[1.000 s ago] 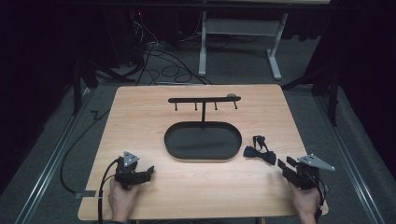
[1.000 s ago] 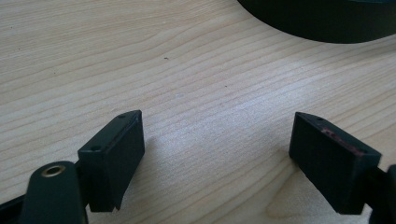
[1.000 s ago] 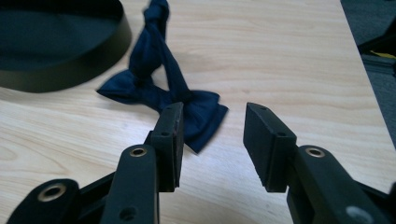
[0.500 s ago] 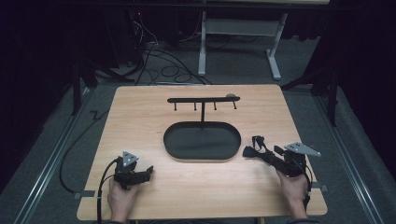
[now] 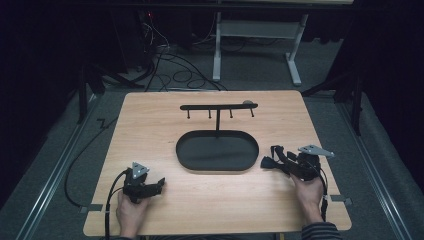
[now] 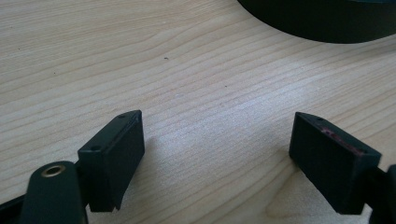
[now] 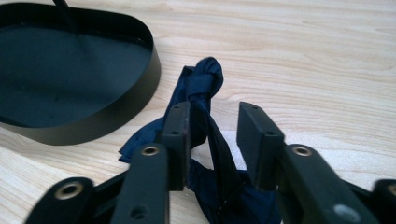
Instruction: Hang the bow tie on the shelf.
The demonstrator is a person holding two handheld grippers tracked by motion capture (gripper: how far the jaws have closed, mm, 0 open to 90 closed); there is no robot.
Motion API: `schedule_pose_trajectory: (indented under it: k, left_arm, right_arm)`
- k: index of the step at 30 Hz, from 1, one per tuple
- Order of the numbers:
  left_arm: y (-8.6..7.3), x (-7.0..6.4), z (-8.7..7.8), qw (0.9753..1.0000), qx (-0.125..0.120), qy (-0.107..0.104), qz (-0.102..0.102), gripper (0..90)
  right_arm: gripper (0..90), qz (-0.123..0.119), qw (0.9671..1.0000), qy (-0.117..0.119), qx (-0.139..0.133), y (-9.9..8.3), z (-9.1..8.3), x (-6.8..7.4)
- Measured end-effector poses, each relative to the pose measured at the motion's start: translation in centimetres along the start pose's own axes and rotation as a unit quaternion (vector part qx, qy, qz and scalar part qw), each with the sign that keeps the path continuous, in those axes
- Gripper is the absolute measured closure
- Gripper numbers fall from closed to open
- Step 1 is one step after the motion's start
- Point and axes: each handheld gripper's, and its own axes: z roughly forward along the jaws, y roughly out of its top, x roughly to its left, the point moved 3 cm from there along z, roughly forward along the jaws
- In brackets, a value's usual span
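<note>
Straddling the dark bow tie at four o'clock, the right tool is unclenched; squeezing seems next. The left tool rests released on the surface.

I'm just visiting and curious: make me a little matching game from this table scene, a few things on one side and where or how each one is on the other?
Things:
1. left gripper
2. right gripper
3. dark blue bow tie
4. black oval tray

States or places:
A. middle of the table, under a bar of hooks
B. jaws wide apart over bare wood
C. lying beside the tray's right end
D. jaws on either side of a fabric strap, not yet closed

Pairs: 1-B, 2-D, 3-C, 4-A
</note>
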Motion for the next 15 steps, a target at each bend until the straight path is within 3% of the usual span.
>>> schedule_pose_trajectory:
  k: [7,15]
  left_arm:
    - [0.0,0.0,0.0,1.0,0.0,0.0,0.0,18.6]
    - [0.0,0.0,0.0,1.0,0.0,0.0,0.0,18.6]
  right_arm:
    - [89.6,-0.015,0.9999,0.007,0.003,-0.04,0.0,0.08]
    - [90.0,-0.024,0.9996,0.011,-0.011,0.13,-0.54,0.08]
